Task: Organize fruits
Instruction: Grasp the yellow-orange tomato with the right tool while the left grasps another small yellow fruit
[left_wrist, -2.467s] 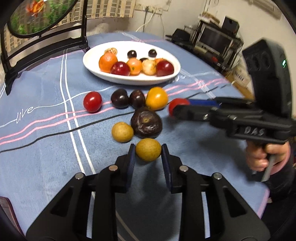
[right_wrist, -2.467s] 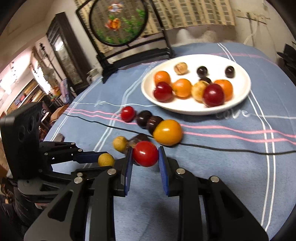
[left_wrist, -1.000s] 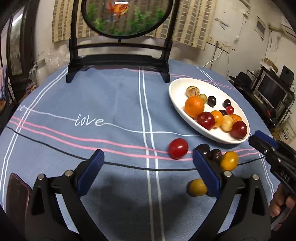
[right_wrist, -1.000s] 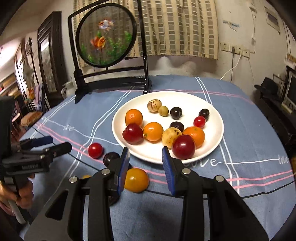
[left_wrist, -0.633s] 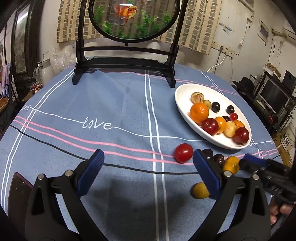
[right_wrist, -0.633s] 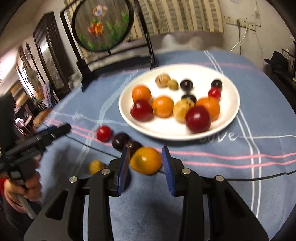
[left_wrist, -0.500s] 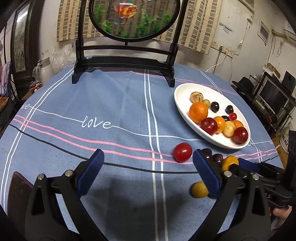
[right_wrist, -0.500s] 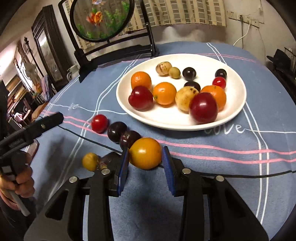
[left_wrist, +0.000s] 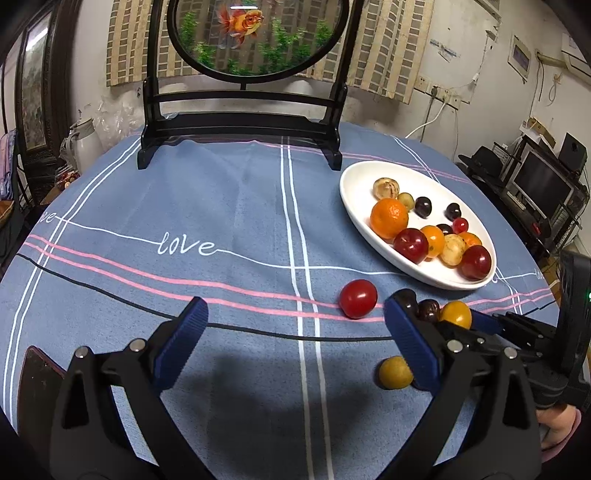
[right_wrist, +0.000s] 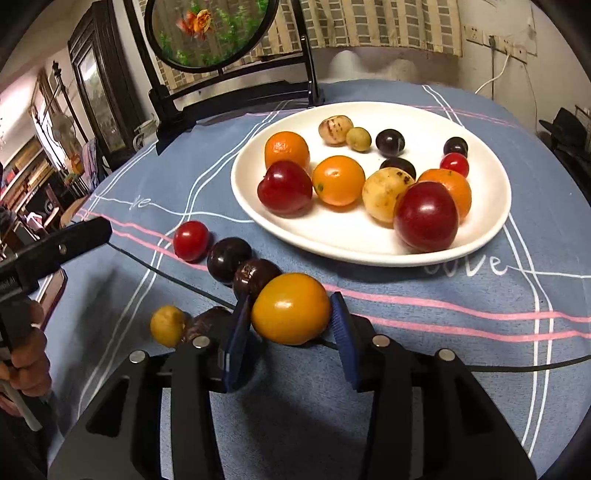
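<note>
While right tongs (right_wrist: 291, 325) bracket yellow tomato (right_wrist: 291, 308), unclosed: squeeze gently, lift clear of dark plum (right_wrist: 255, 280); left tongs (left_wrist: 295, 341) gape empty.

In the left wrist view's lower right, a blue finger pad (left_wrist: 410, 343) covers most of two dark fruits (left_wrist: 428, 309). Lower left in the right wrist view, a dark wrinkled fruit (right_wrist: 207, 323) sits half hidden behind a gripper finger.
</note>
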